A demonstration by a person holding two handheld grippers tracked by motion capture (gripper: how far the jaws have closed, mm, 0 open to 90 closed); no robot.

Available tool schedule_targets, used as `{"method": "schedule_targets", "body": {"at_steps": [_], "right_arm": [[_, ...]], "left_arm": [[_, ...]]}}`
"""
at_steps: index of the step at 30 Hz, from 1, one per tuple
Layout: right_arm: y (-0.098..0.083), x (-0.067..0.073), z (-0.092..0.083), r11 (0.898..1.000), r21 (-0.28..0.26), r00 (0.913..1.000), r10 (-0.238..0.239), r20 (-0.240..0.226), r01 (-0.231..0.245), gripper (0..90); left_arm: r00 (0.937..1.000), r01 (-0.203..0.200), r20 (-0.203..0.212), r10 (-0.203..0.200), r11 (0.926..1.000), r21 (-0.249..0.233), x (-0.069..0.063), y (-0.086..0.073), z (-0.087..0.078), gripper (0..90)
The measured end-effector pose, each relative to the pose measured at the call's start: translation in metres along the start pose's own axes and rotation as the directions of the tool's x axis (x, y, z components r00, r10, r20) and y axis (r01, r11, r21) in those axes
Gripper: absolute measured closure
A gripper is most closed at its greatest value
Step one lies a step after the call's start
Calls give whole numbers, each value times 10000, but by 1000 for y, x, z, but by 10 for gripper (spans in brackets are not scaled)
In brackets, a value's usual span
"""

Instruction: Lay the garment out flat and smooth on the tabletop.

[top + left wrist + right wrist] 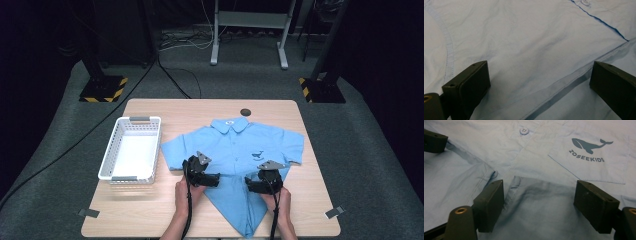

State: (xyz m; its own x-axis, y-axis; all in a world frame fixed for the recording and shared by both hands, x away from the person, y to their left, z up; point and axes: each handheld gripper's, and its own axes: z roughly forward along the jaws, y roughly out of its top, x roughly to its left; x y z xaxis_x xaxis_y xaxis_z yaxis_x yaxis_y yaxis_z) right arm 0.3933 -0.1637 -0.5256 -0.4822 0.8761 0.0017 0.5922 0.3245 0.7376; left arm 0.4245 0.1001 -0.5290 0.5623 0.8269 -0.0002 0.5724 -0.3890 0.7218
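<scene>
High view: light blue short-sleeved shirt [235, 150] lies front-up on the wooden table [150, 107], collar away from the person, lower part folded to a point toward the near edge. Left gripper [216, 179] and right gripper [248, 184] sit on its lower half, facing each other across the button placket; both equally near. White basket [131, 148] just beside the left sleeve.

Left gripper view: jaws wide apart, nothing clamped. Cloth lies directly below and ahead; a folded edge [574, 75] runs slantwise between them, nearer the right-hand jaw.

Right gripper view: jaws apart, partly drawn in, pads clear of cloth. A raised fold edge [536, 181] lies straight ahead between them; whale-print pocket [589, 157] beyond, button [524, 130] farther off. Fabric thin, creased.

Likely next: close on that fold.
</scene>
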Motion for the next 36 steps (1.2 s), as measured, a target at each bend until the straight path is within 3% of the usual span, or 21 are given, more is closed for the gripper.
{"method": "schedule_targets", "body": {"at_steps": [2,7,9,17,21,28,36], "right_arm": [[-4,-1,-2,9998,-197,10000,-36,-68,34,252],[-12,-7,-10,9987,-500,10000,-50,-78,46,466],[-13,-9,-12,9983,-558,9999,146,23,-144,540],[-18,-9,-18,9968,-656,9985,472,268,-454,707],[-21,-9,-21,9961,-672,9982,575,151,-563,802],[-23,-7,-23,9967,-703,9989,427,216,-411,851],[-30,-7,-32,9929,-1004,9978,654,81,-642,850]], "left_arm": [[10000,1,1,-1,10000,-1,0,0,0,25],[10000,-5,5,5,10000,2,0,0,0,25],[10000,-5,4,5,10000,1,0,0,0,25],[10000,2,12,-2,10000,-4,0,0,0,26],[10000,4,14,-4,10000,4,0,0,0,27],[10000,5,15,-5,10000,2,0,0,0,27],[10000,6,15,-6,10000,2,0,0,0,27]]}}
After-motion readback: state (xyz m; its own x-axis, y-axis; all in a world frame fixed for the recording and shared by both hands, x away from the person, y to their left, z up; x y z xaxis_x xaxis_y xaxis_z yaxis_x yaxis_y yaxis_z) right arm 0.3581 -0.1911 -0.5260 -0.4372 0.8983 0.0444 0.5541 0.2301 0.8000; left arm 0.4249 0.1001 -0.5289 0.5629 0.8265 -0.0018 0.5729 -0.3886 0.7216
